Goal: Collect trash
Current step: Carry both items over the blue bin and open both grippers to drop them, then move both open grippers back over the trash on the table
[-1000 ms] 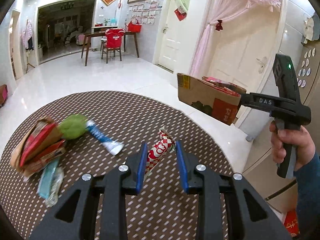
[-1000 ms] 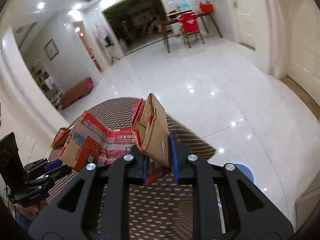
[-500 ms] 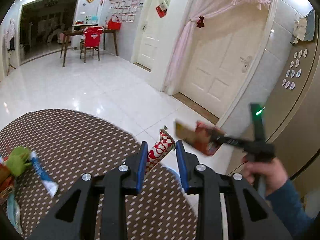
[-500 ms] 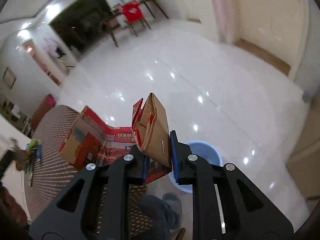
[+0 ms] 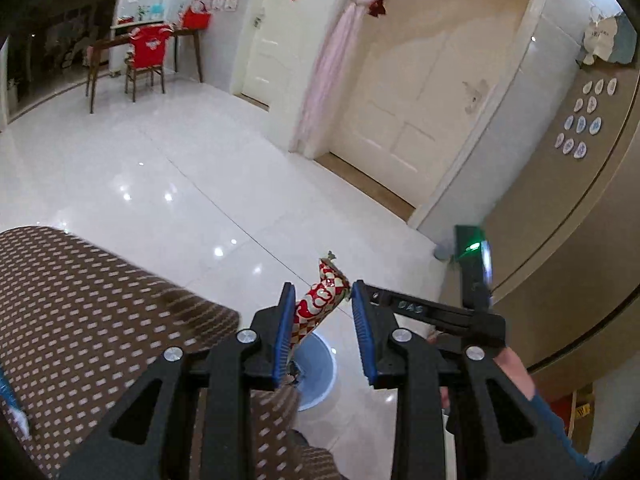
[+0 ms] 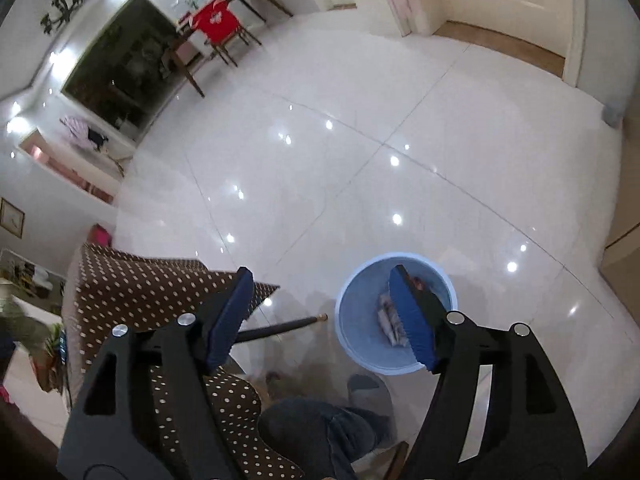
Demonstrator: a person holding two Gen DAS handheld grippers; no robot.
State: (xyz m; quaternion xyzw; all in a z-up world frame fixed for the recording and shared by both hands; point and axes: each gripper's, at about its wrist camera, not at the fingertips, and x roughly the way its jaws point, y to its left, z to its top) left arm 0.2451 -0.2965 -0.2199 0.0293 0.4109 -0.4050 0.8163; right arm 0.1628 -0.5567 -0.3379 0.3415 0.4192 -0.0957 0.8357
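White glossy floor tiles fill most of both views, with a brown dotted tablecloth (image 5: pixel 100 320) at the near edge and 1 blue bin (image 6: pixel 360 344) standing on the floor just beside the table.

Your left gripper (image 5: pixel 322 328) is clenched on 1 red-and-white wrapper (image 5: pixel 320 300), pinched low between the pads with its twisted end sticking up; in the left view the bin (image 5: pixel 320 376) sits right below it, partly hidden by the fingers. Your right gripper (image 6: pixel 326 320) has just been opening and now stands wide with nothing between the jaws, hanging over the bin. Inside the bin you can see crumpled trash (image 6: pixel 390 320), roughly 2 pieces, though 1 blue pad covers part of it.

Risks, as a guess: the wrapper is light and slim, so if you release while the left gripper is off-centre it could drift and land on the tiles or the cloth edge. Both grippers sit very close together over 1 small opening, so they could knock each other. A dark table leg (image 6: pixel 280 326) runs just beside the bin and could get bumped.

Count: 2 grippers, 1 bin, 1 wrapper held, 1 table, 1 red chair (image 5: pixel 146 60) far back.
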